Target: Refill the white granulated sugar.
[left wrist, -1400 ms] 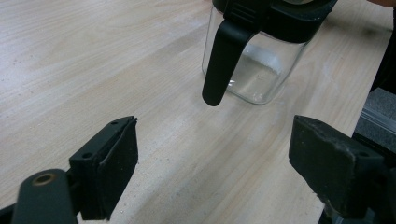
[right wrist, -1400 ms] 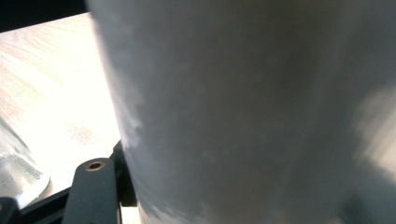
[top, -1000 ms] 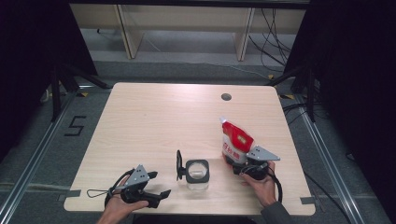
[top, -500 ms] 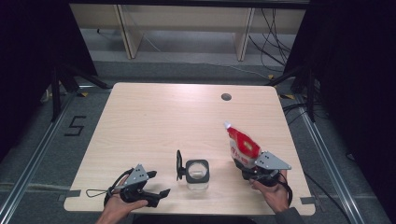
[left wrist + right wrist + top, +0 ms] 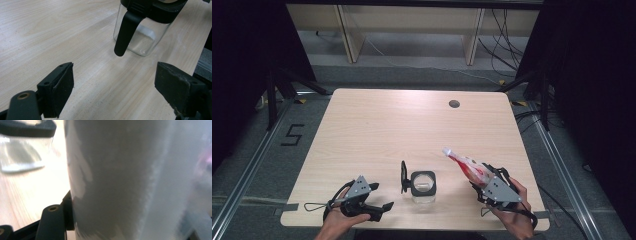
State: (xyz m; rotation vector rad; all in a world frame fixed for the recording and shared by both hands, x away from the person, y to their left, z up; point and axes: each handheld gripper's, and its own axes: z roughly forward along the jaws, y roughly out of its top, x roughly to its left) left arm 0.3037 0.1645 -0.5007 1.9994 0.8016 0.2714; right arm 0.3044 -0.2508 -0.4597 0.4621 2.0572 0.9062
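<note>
**Inspector:** Item under handling is a red and white pouch [image 5: 467,166]. It sits off the table, just right of the glass jar [image 5: 423,186], with its narrow end tilted up and toward the jar. The right gripper [image 5: 482,184] is clenched on the pouch's lower body; in the right gripper view the pouch wall [image 5: 130,180] presses against the one pad I can see.

**Supervisor:** And the other tool?

**Inspector:** The left gripper [image 5: 379,210] rests left of the jar, near the front edge of the table [image 5: 377,125]. Its jaws are released, with bare wood between them in the left gripper view.

**Supervisor:** Handling character of the pouch?

**Inspector:** I judge it soft and light, with a slick film skin. It would likely buckle or slide under a loose pinch, and a hard squeeze near the top could force contents out. The broad lower body, where it is held now, is the sound place to grip.

**Supervisor:** The jar?

**Inspector:** Clear glass, rigid and breakable. Its black lid [image 5: 126,32] hangs open on the left side, and the mouth faces up.
</note>
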